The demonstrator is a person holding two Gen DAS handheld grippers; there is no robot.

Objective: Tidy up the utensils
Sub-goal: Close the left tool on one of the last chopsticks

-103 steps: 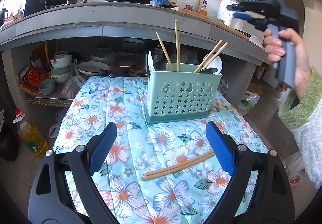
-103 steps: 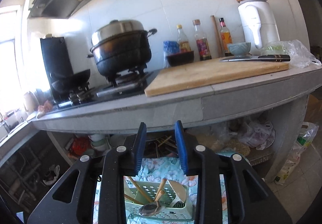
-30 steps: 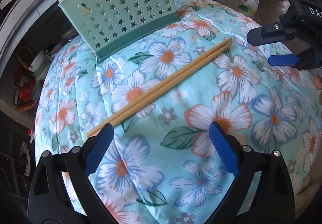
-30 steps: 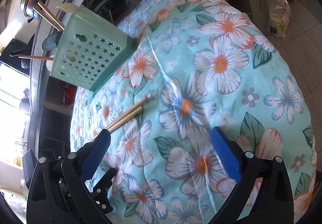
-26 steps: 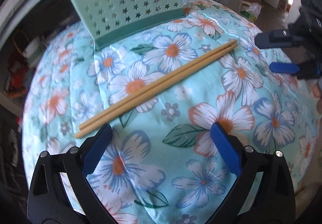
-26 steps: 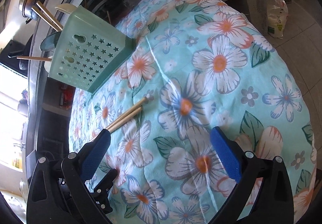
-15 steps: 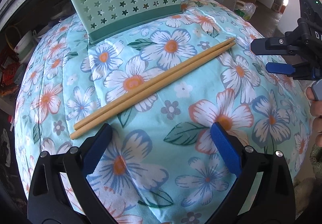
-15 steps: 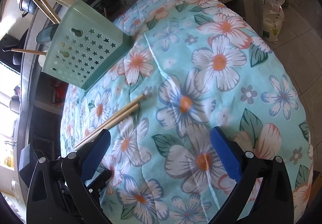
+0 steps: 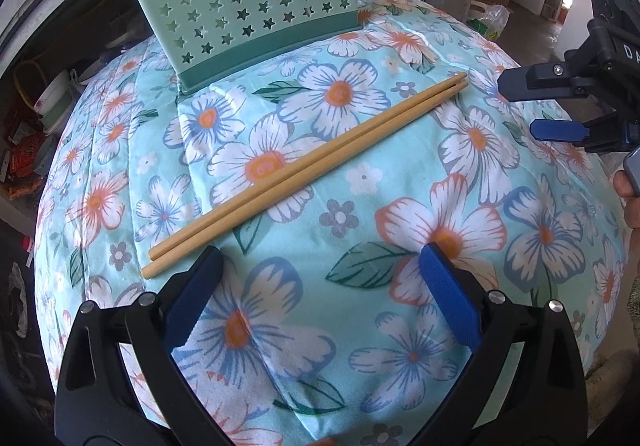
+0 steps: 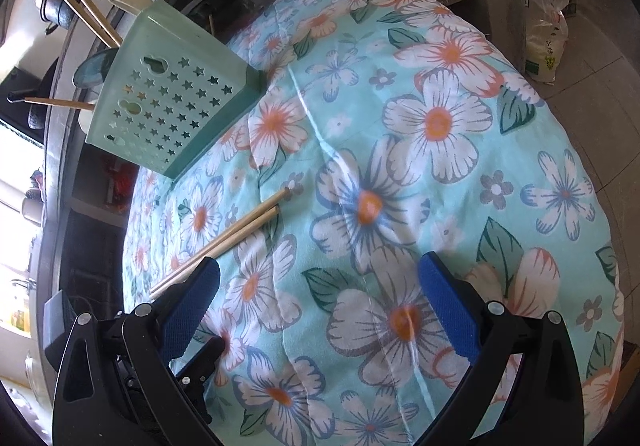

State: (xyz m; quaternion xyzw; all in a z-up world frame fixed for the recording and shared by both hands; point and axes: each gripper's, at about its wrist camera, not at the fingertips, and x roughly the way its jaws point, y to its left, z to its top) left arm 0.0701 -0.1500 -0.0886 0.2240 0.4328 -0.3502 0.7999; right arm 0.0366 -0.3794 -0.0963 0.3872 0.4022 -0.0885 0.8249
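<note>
Two wooden chopsticks (image 9: 308, 165) lie side by side on the floral cloth, slanting from lower left to upper right. My left gripper (image 9: 320, 282) hovers open just in front of their near ends, nothing between its fingers. Behind them stands a mint green utensil holder (image 9: 248, 1) with star holes. The right wrist view shows the same chopsticks (image 10: 236, 234) left of my right gripper (image 10: 320, 286), which is open and empty over the cloth. The holder (image 10: 172, 105) there carries chopsticks and spoons. My right gripper (image 9: 556, 105) also appears at the right edge of the left wrist view.
The cushion-like floral table cover (image 9: 460, 230) falls away at every side. Bowls and packets (image 9: 48, 113) crowd a shelf under the counter at the left. A plastic bag (image 10: 548, 25) rests on the floor at the right. A finger of the person (image 9: 628, 201) shows at the right edge.
Both grippers came down from counter height to the cloth. Over the last second my left gripper has edged closer to the chopsticks' near ends; the right gripper, shut 3.4 s ago, stands open.
</note>
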